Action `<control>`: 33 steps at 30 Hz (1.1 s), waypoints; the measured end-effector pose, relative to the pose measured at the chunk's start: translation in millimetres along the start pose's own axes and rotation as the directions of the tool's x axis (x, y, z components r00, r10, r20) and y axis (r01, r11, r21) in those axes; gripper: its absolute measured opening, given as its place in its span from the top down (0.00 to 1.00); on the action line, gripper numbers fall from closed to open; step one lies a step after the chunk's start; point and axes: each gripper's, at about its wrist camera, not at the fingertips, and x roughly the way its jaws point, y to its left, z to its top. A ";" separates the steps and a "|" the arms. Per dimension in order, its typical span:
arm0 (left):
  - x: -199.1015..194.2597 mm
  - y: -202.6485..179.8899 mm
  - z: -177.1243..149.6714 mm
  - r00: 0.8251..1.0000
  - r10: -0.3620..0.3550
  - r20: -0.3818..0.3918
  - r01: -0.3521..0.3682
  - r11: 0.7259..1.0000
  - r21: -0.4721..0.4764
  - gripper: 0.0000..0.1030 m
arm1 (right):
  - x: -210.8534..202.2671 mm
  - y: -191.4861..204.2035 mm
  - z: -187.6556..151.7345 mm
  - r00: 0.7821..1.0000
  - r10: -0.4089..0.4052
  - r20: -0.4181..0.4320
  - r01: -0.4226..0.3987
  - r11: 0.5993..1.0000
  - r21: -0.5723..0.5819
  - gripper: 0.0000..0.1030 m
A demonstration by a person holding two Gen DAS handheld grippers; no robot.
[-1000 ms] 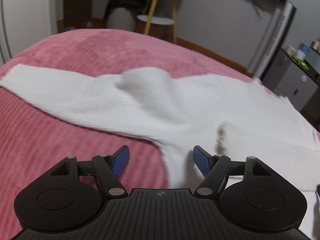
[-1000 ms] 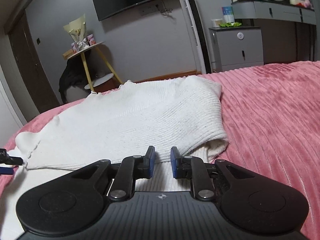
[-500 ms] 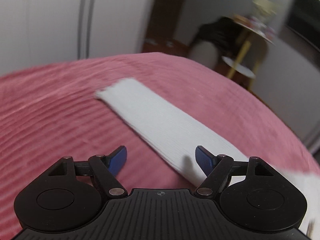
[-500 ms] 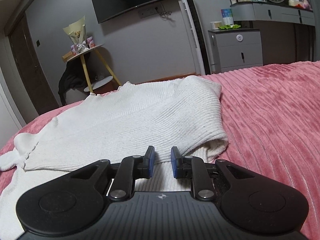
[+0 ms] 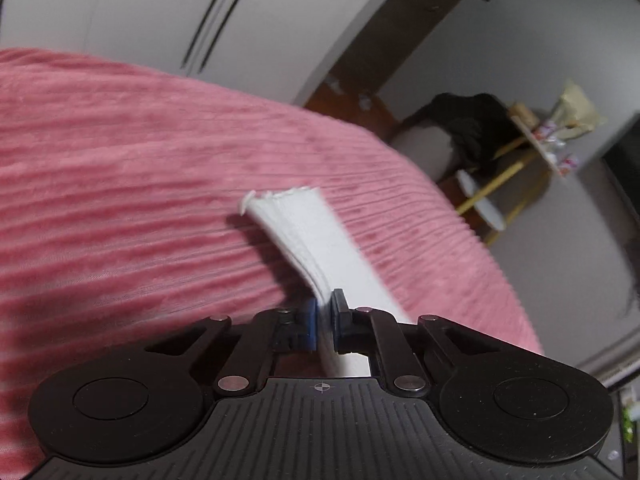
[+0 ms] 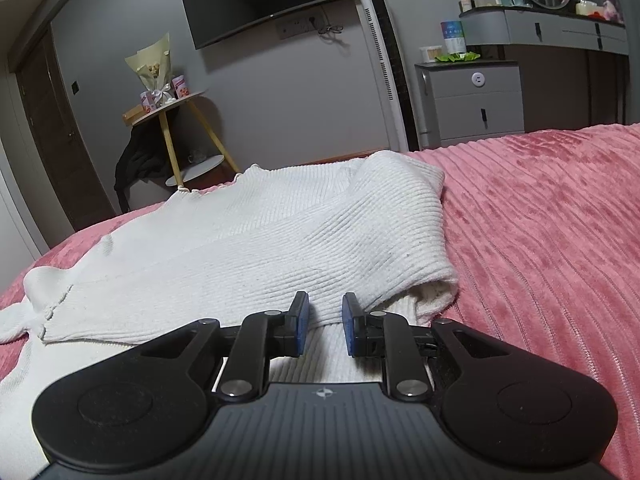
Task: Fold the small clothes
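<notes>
Sweater spread on pink bedspread, sleeve pinched in left gripper; right gripper, narrowly parted, rests over hem; side table beyond.

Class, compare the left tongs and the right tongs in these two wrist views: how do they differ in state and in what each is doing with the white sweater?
The left tongs are shut on the sweater sleeve; the right tongs stand slightly apart, gripping nothing. The left tongs lift the sleeve off the pink bedspread; the right tongs sit over the folded sweater body, which lies flat. Both have black frames and blue pads.
</notes>
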 end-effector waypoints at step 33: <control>-91.4 -115.5 -184.3 0.971 0.043 -0.237 0.064 0.902 0.427 0.34 | -3.2 -0.5 7.5 0.999 0.038 -0.020 -0.037 0.999 0.032 0.73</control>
